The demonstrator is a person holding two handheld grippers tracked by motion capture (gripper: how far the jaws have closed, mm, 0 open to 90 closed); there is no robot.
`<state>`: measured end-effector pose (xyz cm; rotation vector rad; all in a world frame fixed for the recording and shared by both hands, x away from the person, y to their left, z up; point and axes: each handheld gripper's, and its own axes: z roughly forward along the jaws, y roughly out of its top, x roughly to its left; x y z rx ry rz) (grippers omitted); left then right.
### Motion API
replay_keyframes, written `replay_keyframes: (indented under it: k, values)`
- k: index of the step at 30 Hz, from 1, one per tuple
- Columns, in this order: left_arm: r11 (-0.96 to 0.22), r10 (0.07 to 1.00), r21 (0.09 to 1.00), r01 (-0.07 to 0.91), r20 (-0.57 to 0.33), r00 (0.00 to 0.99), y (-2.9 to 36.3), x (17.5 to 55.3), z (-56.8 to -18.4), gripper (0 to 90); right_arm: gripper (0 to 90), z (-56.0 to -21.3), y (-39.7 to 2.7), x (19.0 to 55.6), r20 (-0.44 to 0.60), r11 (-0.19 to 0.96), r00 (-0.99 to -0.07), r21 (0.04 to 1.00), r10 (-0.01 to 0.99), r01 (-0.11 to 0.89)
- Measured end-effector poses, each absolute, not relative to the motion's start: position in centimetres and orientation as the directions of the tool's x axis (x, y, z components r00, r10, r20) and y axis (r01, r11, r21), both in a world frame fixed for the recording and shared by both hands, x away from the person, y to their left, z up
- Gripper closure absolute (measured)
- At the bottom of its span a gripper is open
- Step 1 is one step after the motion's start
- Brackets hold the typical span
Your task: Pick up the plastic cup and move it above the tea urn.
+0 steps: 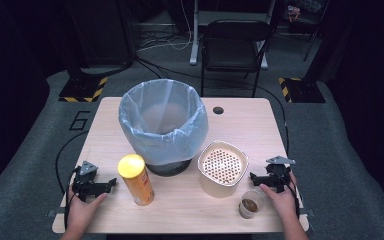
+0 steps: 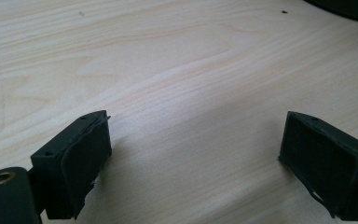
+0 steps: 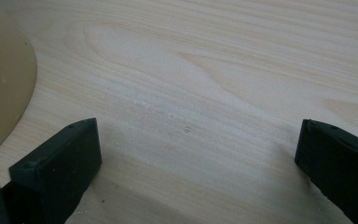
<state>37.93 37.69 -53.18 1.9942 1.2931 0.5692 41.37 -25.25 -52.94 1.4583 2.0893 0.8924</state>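
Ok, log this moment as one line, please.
left gripper: open, on table | right gripper: open, on table | bin, can, strainer, cup: untouched

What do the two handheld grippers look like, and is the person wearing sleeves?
Both the left gripper and the right gripper are black, each with a grey three-cornered plate on top and a dark cable trailing off it. Up close, the jaws are blocky black pieces with flat inner pads and small screw holes. The forearms at the bottom of the high view are bare, with no sleeves in view.
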Motion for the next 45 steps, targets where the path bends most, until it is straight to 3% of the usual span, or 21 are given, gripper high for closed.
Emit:
replay_keyframes:
  k: [25,28,31,45]
  values:
    - [-0.300,0.895,0.728,0.617,-0.009,0.445,37.7,37.6,-53.1,6.8,0.0,-52.9,-25.3,41.4,0.009,0.236,-0.348,0.719,0.937,0.654]
    - [-0.298,0.897,0.728,0.618,-0.009,0.442,37.6,37.6,-53.1,6.9,5.8,-52.9,-25.4,41.2,0.007,0.238,-0.353,0.725,0.936,0.647]
    - [-0.297,0.897,0.727,0.619,-0.009,0.441,37.6,37.6,-53.1,6.9,18.0,-52.6,-25.5,40.9,0.008,0.230,-0.347,0.735,0.938,0.638]
    - [-0.297,0.898,0.727,0.619,-0.009,0.441,37.6,37.6,-53.1,6.9,26.5,-50.4,-25.8,39.7,0.047,0.214,-0.360,0.729,0.932,0.650]
